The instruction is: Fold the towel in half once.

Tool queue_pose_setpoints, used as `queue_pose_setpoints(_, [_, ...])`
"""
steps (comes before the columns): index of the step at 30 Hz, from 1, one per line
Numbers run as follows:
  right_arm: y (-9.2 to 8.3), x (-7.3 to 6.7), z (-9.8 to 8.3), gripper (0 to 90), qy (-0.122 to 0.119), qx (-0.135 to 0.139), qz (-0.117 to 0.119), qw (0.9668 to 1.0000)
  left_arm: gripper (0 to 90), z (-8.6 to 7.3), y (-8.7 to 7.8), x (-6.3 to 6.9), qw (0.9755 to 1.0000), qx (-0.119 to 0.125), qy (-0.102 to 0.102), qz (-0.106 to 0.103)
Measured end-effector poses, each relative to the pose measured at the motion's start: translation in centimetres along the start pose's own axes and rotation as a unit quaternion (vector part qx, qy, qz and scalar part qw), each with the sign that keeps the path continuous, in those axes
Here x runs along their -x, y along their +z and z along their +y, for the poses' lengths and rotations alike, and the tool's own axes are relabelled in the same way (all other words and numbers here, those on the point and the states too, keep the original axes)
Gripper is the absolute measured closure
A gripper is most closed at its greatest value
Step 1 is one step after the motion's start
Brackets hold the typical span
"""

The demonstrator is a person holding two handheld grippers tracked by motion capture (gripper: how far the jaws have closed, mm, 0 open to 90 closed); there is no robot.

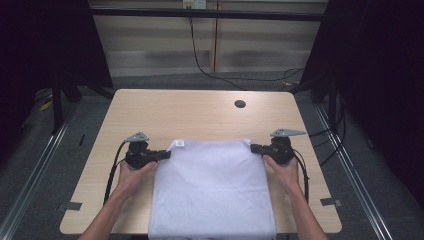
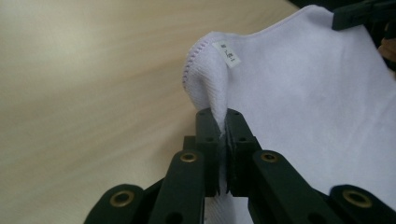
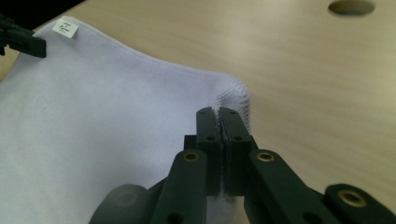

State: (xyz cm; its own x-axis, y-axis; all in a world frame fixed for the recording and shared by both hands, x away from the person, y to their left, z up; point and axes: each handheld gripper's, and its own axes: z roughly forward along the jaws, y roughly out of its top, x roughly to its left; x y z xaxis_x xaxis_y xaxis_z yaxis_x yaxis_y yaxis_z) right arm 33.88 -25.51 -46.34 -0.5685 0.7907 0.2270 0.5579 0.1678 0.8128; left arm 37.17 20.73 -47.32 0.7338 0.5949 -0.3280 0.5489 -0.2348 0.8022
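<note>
A white cloth (image 1: 212, 187) lies spread on a light wooden table (image 1: 200, 112), seen from above, with its near edge hanging over the table's near side at 6 o'clock. Its two far corners sit at about 10 o'clock and 2 o'clock of the cloth.

The left gripper (image 1: 162, 154), held in the person's left hand (image 1: 131, 176), points in from 9 o'clock. Its jaws are clamped tight on the cloth's far-left corner. In the left gripper view, that corner rises in a pinched fold out of the closed jaws, and a small white label (image 2: 226, 54) sits just above the fold, at 12 o'clock from the left gripper (image 2: 223, 122).

The right gripper (image 1: 256, 148), held in the right hand (image 1: 285, 172), points in from 3 o'clock. Its jaws are likewise pressed together on the far-right corner, whose stitched edge curls just past the jaw tips in the right gripper view (image 3: 218, 116).

A round hole (image 1: 240, 104) sits in the tabletop, well apart from the cloth, at 1 o'clock.
</note>
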Motion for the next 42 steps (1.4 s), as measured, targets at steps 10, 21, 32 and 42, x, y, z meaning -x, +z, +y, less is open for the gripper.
queue_pose_setpoints(10, [-2.4,-0.1,10.0,88.1,-0.014,0.086,-0.001,0.9962,86.2,9.1,-4.3,0.0,0.9956,0.091,0.012,0.021])
queue_pose_setpoints(21, [-7.0,-3.3,14.9,88.2,-0.053,0.158,0.034,0.9855,86.1,11.9,-8.3,3.4,0.9893,0.131,0.064,0.008])
queue_pose_setpoints(32, [-10.1,-7.3,1.0,88.2,-0.047,0.073,0.085,0.9926,86.1,-0.4,-8.7,7.5,0.9954,0.053,0.043,-0.066])
queue_pose_setpoints(42, [-7.4,-9.2,-9.9,88.2,-0.004,-0.069,0.094,0.9932,85.9,-8.5,-3.8,8.1,0.9935,-0.087,0.017,-0.072])
